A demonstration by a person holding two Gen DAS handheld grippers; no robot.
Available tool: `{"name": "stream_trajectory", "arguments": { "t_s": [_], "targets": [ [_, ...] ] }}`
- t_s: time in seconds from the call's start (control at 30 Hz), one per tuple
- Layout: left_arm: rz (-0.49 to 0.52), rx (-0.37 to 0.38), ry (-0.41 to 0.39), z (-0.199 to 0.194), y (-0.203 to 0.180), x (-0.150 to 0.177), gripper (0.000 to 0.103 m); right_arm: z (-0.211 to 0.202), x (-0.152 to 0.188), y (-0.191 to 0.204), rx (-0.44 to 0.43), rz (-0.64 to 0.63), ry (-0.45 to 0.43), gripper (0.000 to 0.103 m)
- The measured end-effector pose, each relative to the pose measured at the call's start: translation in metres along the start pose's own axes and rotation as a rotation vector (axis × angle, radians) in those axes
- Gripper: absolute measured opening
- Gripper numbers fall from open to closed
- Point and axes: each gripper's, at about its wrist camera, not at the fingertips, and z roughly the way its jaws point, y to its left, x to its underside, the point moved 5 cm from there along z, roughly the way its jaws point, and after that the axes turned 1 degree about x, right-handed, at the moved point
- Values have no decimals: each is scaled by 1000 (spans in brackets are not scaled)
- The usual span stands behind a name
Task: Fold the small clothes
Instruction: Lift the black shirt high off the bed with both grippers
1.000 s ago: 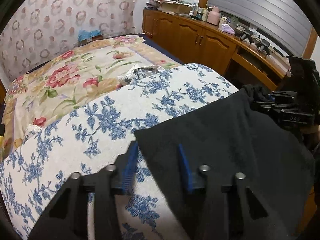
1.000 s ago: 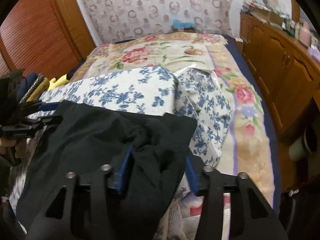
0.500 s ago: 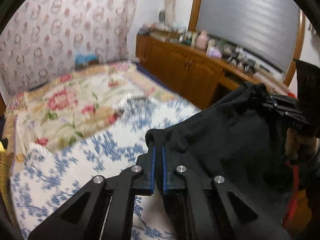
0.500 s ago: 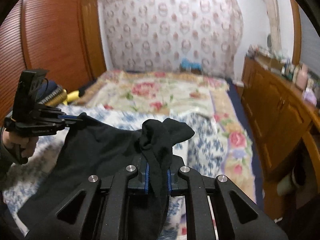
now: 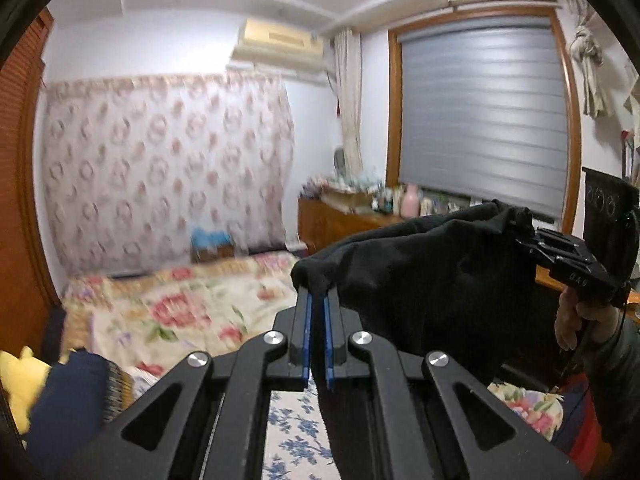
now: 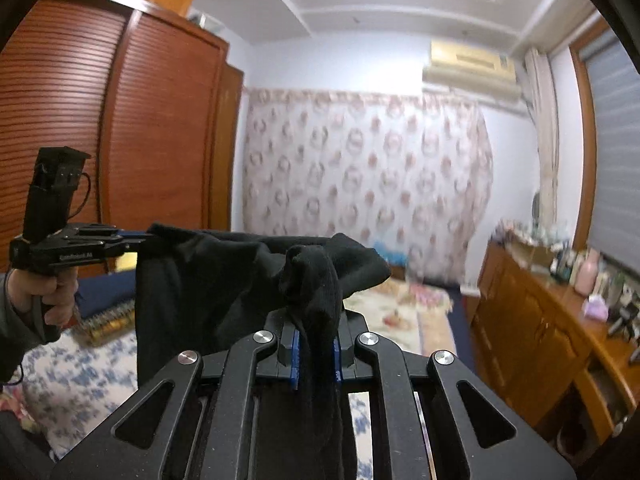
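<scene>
A black garment point(image 5: 424, 276) hangs in the air between my two grippers, lifted well above the bed. My left gripper point(image 5: 316, 308) is shut on one top corner of it. My right gripper point(image 6: 316, 336) is shut on the other bunched corner, and the black garment point(image 6: 224, 288) drapes down in front of it. The right gripper also shows at the right of the left wrist view point(image 5: 532, 240), and the left gripper at the left of the right wrist view point(image 6: 140, 236). The garment's lower part is hidden behind the grippers' bodies.
Below lies the bed with a floral cover point(image 5: 180, 312) and a blue-flowered white cloth point(image 6: 80, 372). A wooden dresser point(image 6: 552, 320) with bottles stands to the right, a wooden wardrobe point(image 6: 120, 120) to the left. A dark blue folded item point(image 5: 68, 400) and a yellow one point(image 5: 16, 376) lie at the bed's left.
Both grippers closed on the garment's corners a second ago and have since lifted it off the blue-flowered cloth, high into the air; both views now tilt up toward the walls and ceiling.
</scene>
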Motion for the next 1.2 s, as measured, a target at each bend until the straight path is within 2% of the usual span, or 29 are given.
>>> {"name": "stream_trajectory", "arguments": {
  "t_s": [0.17,0.33,0.5,0.6,0.67,0.9,1.1,1.2],
  "targets": [
    [16,-58,-55,-62,3,-7,3,-27,-25,32,-25,-18,-68,9],
    [16,-75,-92,-113,11,-1,3,-48,-33,61,-63,-26,-74,9],
    [18,-105,-97,-131,34,0,3,-52,-41,82,-134,-37,-61,9],
    [6,-136,-51,-106,57,13,3,-26,-35,86,-171,-16,-18,9],
    [-17,-154,13,-71,79,34,3,-1,-21,91,-179,-13,36,9],
    [-83,-213,224,55,134,115,3,143,65,81,-175,5,292,9],
    [-124,-221,305,113,153,141,3,229,115,59,-173,49,417,9],
    [-131,-216,339,133,157,146,3,243,129,54,-182,60,457,9]
  ]
}}
